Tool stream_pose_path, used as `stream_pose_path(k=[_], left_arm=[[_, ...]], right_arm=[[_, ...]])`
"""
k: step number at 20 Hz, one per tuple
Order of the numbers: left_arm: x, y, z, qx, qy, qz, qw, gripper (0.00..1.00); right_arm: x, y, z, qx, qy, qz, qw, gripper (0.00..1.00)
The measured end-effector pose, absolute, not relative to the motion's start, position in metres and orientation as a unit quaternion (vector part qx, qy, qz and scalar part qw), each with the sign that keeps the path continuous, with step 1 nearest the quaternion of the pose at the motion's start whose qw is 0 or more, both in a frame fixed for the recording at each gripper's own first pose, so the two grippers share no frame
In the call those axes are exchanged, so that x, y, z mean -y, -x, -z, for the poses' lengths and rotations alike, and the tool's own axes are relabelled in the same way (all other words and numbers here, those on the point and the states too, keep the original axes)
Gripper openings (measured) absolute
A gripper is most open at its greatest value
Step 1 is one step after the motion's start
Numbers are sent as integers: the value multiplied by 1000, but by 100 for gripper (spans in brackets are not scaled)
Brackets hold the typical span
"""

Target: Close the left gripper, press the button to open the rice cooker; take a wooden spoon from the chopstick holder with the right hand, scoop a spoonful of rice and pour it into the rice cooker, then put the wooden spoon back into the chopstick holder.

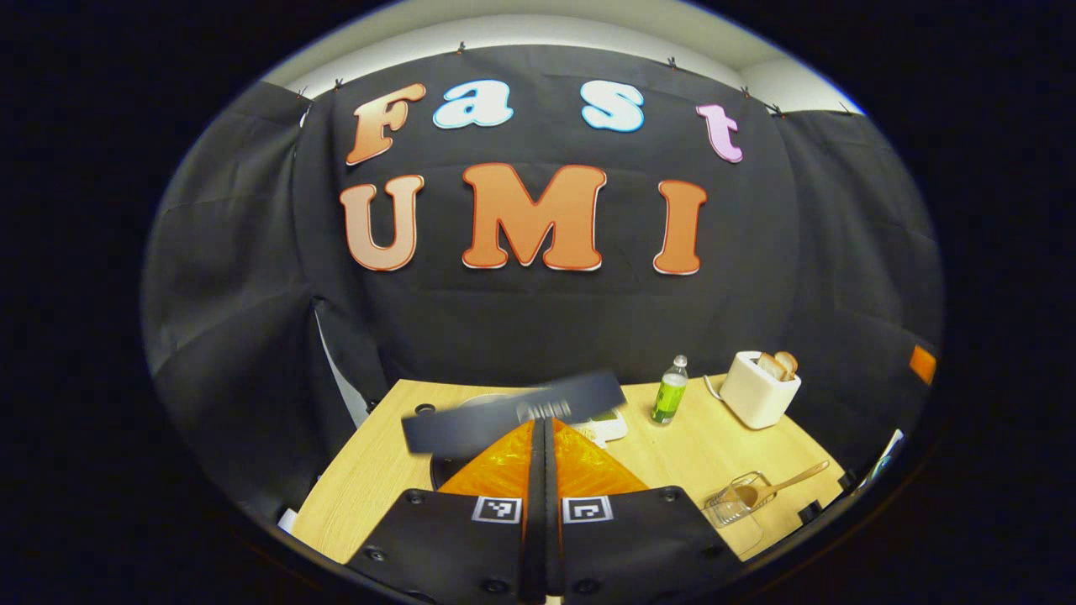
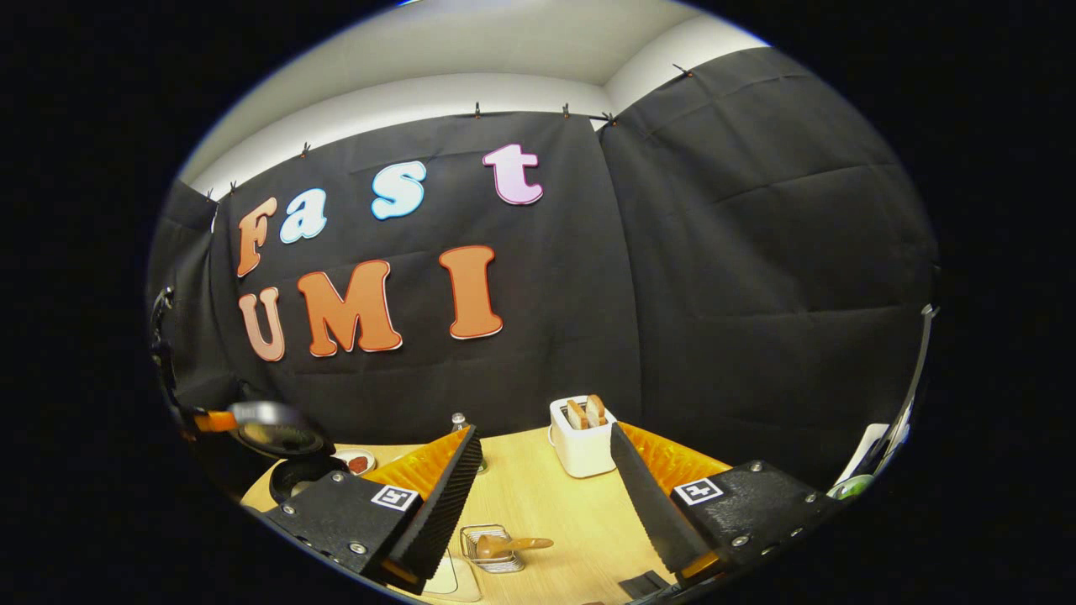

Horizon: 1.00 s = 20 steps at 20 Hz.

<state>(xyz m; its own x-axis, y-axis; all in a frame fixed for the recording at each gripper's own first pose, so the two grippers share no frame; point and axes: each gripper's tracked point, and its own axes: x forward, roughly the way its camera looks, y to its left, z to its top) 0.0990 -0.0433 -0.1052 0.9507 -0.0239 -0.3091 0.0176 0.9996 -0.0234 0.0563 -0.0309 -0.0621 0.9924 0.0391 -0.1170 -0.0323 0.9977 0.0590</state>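
Observation:
My left gripper is shut, its fingers pressed together right over the rice cooker. The cooker's dark lid shows blurred and lifted just past the fingertips. In the right gripper view the rice cooker stands at the far left with its lid up, and the left gripper is beside that lid. A wooden spoon leans in the clear chopstick holder at the table's front right. My right gripper is open and empty, above the holder and the spoon.
A white toaster with bread slices stands at the back right of the wooden table, with a green bottle to its left. A small dish sits behind the cooker. A pale flat container lies near the holder.

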Motion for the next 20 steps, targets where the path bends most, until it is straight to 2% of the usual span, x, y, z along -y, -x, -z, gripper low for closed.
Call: stream_pose_path(k=[7,8,9,11,12,13,14,17,18,20], left_arm=[[7,-70,61,-116,-9,-29,993,5],[0,-66,57,-114,-12,-39,993,4],[-9,-61,51,-108,-15,-49,993,2],[-23,-53,36,-96,-13,-68,993,5],[-28,-46,30,-89,-7,-74,993,2],[-34,-40,23,-83,-1,-81,993,5],[-41,-35,14,-75,5,-85,993,2],[-59,-21,1,-67,3,-106,992,39],[-65,-16,-4,-63,1,-114,991,35],[-73,-9,-8,-58,-3,-127,990,53]], right_arm=[[22,-73,112,-52,-38,-35,997,95],[18,-75,122,-56,-43,-40,997,100],[16,-77,133,-61,-44,-43,996,95],[15,-82,156,-79,-45,-41,995,95],[16,-85,164,-83,-45,-39,995,95],[16,-88,175,-89,-45,-37,994,100],[15,-90,186,-97,-43,-35,994,95],[14,-96,219,-122,-43,-36,991,95],[14,-97,228,-129,-46,-38,990,95],[10,-99,244,-142,-54,-41,988,95]])
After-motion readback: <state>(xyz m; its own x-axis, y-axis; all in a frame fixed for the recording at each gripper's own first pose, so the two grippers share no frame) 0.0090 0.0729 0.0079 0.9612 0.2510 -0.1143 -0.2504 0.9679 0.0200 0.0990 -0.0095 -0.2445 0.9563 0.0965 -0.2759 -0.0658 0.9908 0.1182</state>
